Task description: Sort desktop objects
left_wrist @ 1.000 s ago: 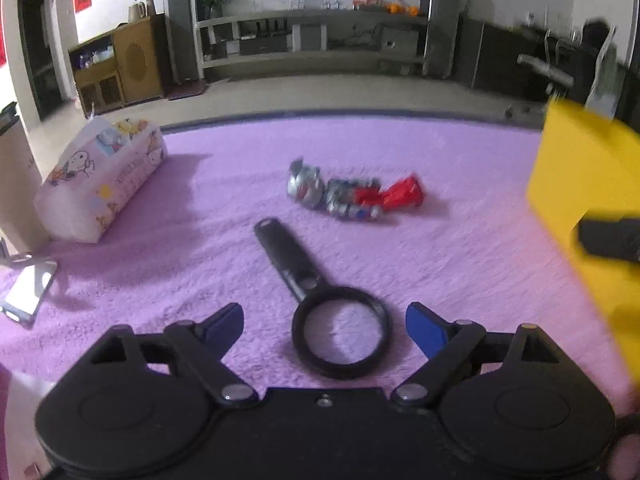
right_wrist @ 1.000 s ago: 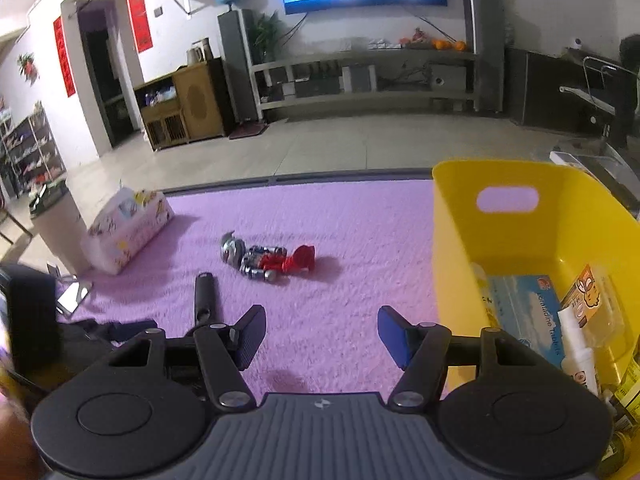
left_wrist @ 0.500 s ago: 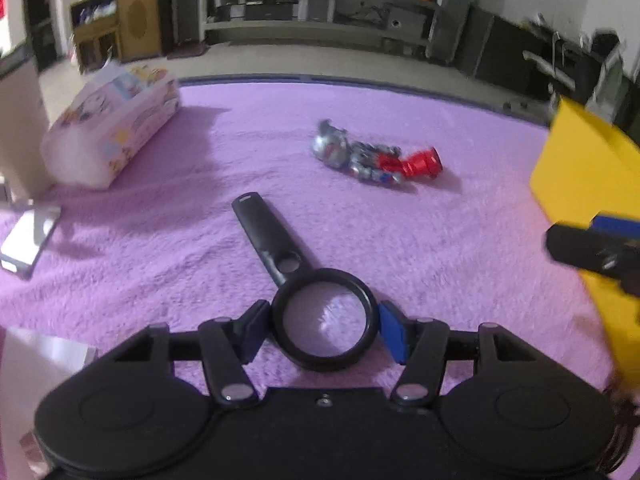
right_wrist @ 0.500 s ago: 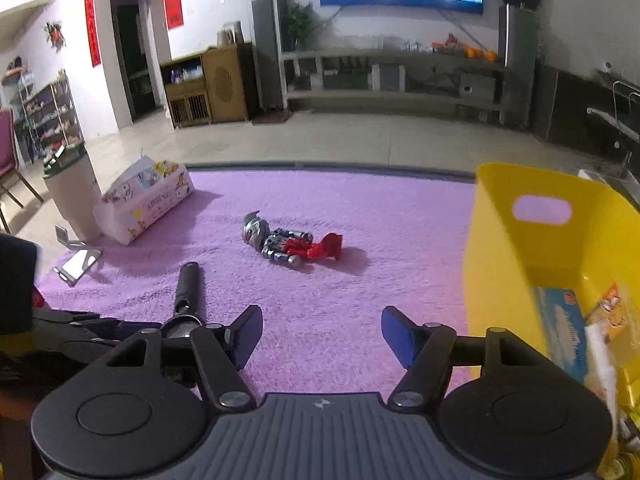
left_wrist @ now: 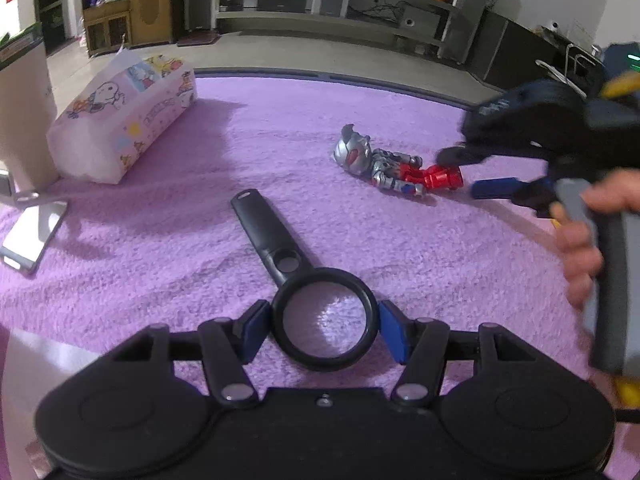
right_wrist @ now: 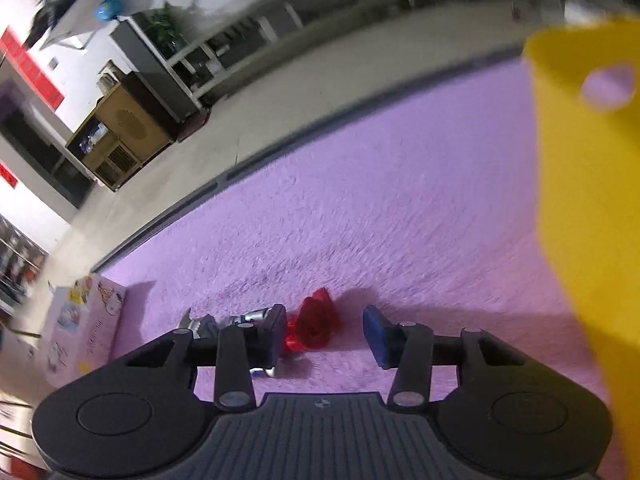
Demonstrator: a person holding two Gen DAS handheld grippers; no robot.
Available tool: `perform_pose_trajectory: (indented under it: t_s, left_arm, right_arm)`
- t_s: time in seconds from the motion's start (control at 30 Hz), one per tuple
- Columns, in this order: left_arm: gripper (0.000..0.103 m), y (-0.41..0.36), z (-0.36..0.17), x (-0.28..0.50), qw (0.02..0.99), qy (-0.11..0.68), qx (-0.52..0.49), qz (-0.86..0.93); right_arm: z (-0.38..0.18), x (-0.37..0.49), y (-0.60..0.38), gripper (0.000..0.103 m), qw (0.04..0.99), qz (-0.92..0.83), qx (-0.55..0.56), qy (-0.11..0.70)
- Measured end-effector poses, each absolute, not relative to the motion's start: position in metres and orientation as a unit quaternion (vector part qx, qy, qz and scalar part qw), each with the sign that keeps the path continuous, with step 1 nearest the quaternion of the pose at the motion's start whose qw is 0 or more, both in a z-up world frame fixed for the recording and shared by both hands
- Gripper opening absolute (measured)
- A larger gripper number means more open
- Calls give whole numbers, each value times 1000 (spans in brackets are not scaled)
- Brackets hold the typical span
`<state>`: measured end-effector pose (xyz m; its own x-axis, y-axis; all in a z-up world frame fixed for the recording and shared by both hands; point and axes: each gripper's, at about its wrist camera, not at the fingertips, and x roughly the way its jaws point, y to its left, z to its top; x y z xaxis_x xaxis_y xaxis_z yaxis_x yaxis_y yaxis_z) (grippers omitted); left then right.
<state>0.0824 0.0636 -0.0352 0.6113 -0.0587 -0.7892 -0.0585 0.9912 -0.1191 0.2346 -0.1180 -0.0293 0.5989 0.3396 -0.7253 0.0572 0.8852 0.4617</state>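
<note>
The left hand-held gripper (left_wrist: pixel 325 330) squeezes the round black magnifying glass (left_wrist: pixel 316 308); the right hand-held gripper (right_wrist: pixel 320 338) is closing around the red-and-silver toy robot (right_wrist: pixel 308 326), not yet pinched. Next, lift both into the yellow plastic bin (right_wrist: pixel 584 184).

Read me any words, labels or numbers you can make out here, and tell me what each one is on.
None can be read for certain.
Tissue pack: cartoon pictures and small print on its side, too small to read.
Red banners on the wall: blurred, unreadable.
Magnifying glass and toy figure: no text seen.

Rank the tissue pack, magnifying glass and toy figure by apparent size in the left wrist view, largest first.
1. Tissue pack.
2. Magnifying glass, though it lies nearest the camera, which inflates it.
3. Toy figure, which lies farther off.
</note>
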Motion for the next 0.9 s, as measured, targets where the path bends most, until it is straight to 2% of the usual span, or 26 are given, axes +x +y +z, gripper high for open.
perform_pose_trajectory:
  t_s: [0.07,0.17,0.4,0.53,0.7,0.73,0.77,0.8,0.9]
  left_arm:
    - [57,63,-36,82,896,440,-58,-3]
    - [57,62,-36,82,896,441,-55,-2]
    - [57,50,-38,69,899,435,-16,-50]
    - [57,47,-37,47,895,439,10,-81]
    - [60,37,-31,33,880,473,20,-45]
    - [67,37,-28,31,877,479,12,-32]
    - [74,37,-25,28,877,480,2,-19]
    - [75,38,-20,25,879,476,-5,-10]
    - [78,44,-5,14,899,437,-29,-2]
  right_arm:
    - [-31,235,-113,29,866,84,221,441]
    - [-21,219,-111,25,874,94,198,435]
    - [9,137,-129,25,876,64,135,459]
    - [7,84,-148,25,864,56,142,479]
    - [4,59,-155,37,858,109,123,487]
    - [8,58,-153,41,868,119,109,470]
    - [14,56,-153,50,881,129,94,446]
    - [19,52,-153,54,895,139,81,416]
    - [27,46,-155,55,924,164,47,343]
